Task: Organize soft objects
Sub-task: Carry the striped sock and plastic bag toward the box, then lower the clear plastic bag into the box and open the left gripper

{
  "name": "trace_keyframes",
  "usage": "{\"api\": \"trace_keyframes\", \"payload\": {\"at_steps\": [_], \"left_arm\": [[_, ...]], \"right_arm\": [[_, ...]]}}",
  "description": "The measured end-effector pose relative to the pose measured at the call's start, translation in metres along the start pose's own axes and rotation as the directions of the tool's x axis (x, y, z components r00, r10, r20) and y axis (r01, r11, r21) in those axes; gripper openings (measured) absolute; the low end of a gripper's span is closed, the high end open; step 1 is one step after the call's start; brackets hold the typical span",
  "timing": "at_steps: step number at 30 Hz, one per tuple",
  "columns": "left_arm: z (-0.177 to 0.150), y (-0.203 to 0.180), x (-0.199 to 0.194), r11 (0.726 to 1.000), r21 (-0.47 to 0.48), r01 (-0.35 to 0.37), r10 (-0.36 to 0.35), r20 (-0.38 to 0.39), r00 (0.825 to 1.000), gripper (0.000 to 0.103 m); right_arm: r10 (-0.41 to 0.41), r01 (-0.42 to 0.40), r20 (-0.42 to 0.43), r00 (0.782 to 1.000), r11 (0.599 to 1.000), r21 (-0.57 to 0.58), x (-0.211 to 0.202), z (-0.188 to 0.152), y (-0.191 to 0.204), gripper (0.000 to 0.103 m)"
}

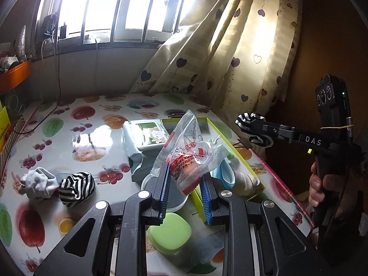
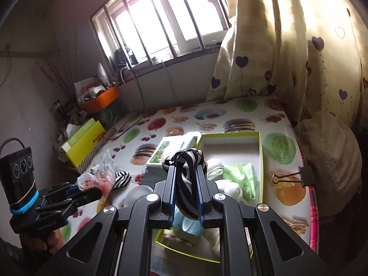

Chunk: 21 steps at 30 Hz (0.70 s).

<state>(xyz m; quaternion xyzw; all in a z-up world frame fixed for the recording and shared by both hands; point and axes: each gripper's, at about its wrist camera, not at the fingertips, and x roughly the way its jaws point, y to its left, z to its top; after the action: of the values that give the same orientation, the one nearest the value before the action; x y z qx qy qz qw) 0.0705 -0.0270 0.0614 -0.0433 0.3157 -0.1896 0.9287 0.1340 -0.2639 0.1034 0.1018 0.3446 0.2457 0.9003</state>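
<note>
A: Left fingers part-open, clamped on crinkly plastic packet; pads pinching only the lower edges. Packet raised above counter, near the front corner of green-rimmed box.

B: Right fingers nearly closed, gripping striped sock; fabric bunched between pads, loop spilling past the tips. Held over the box's near end, not touching anything inside.

A: Risk on left: slick film, shallow pinch. Could slide out or twist during carry, land on counter short of the box.

B: Risk on right: dangling loop could catch the box wall on descent, drag the box or tip the sock over the rim. Soft roll may also cling to a pad after release.

A: Both tools close together over the same box. Collision likely if lowered at once.

B: Box already holding green pouch, white socks, blue item; far end bare.

A: Still out on counter: second striped roll, grey sock, wipes pack, green case.
</note>
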Motion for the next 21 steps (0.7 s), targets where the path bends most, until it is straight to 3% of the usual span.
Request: {"api": "trace_keyframes", "payload": {"at_steps": [19, 21], "left_arm": [[0.017, -0.019, 0.041, 0.999, 0.039, 0.037, -0.035, -0.041, 0.999, 0.026], [0.02, -0.019, 0.046, 0.998, 0.043, 0.039, -0.037, -0.046, 0.998, 0.026]], "right_arm": [[-0.086, 0.105, -0.149, 0.985, 0.987, 0.122, 0.061, -0.043, -0.063, 0.015], [-0.081, 0.101, -0.158, 0.984, 0.987, 0.124, 0.063, -0.044, -0.065, 0.023]]}}
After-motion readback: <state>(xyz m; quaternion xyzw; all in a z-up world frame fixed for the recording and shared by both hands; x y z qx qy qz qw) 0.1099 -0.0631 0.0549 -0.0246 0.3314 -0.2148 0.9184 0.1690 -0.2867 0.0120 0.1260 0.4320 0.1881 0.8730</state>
